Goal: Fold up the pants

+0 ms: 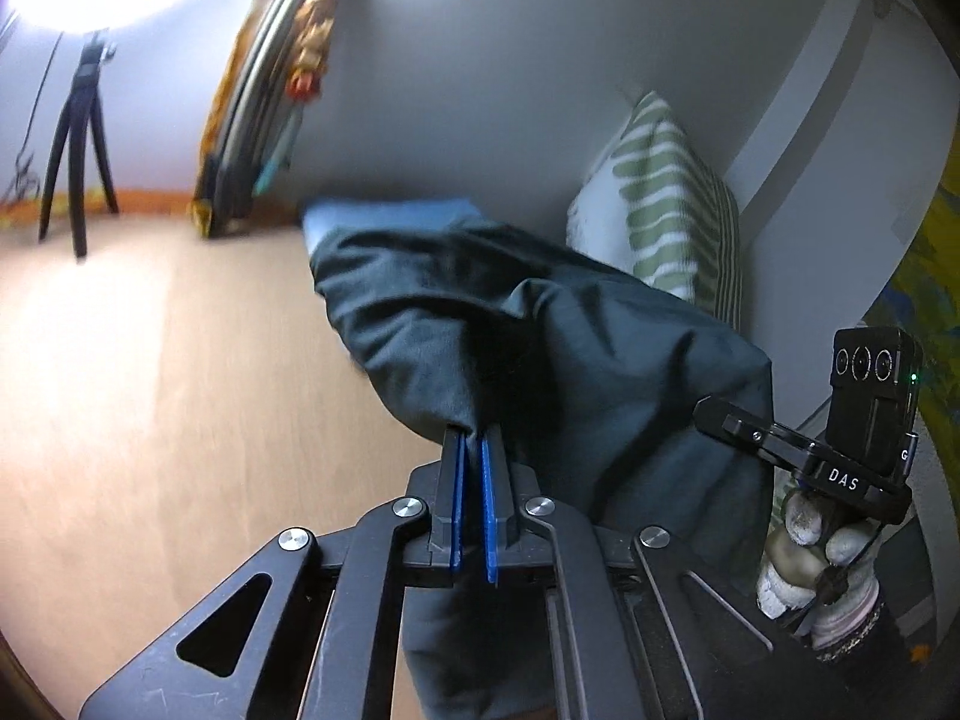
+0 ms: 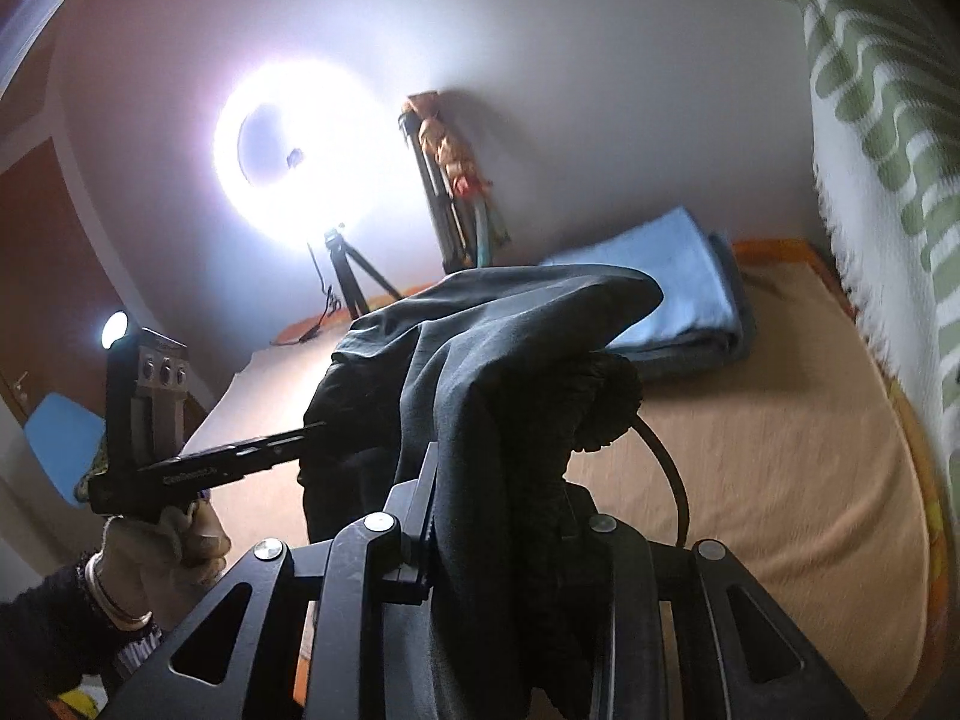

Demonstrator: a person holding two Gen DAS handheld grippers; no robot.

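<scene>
Dark teal pants [image 1: 540,324] hang lifted above the tan bed sheet [image 1: 150,360], bunched between both grippers. My left gripper [image 1: 474,435] is shut, its blue pads pinching a thin edge of the cloth. In the right wrist view it [image 2: 312,429] reaches into the fabric from the left, held by a gloved hand [image 2: 162,546]. My right gripper [image 2: 498,468] is shut on a thick wad of the pants [image 2: 510,324]; cloth drapes over and hides its right finger. A gathered waistband [image 2: 606,402] and a dark cord [image 2: 666,462] show beside it.
A folded blue blanket [image 2: 678,288] lies at the far side of the bed. A green-striped pillow [image 1: 660,204] leans on the wall. A bright ring light on a tripod [image 2: 348,282] stands at the bed's far end, beside flat items [image 1: 258,120] propped against the wall.
</scene>
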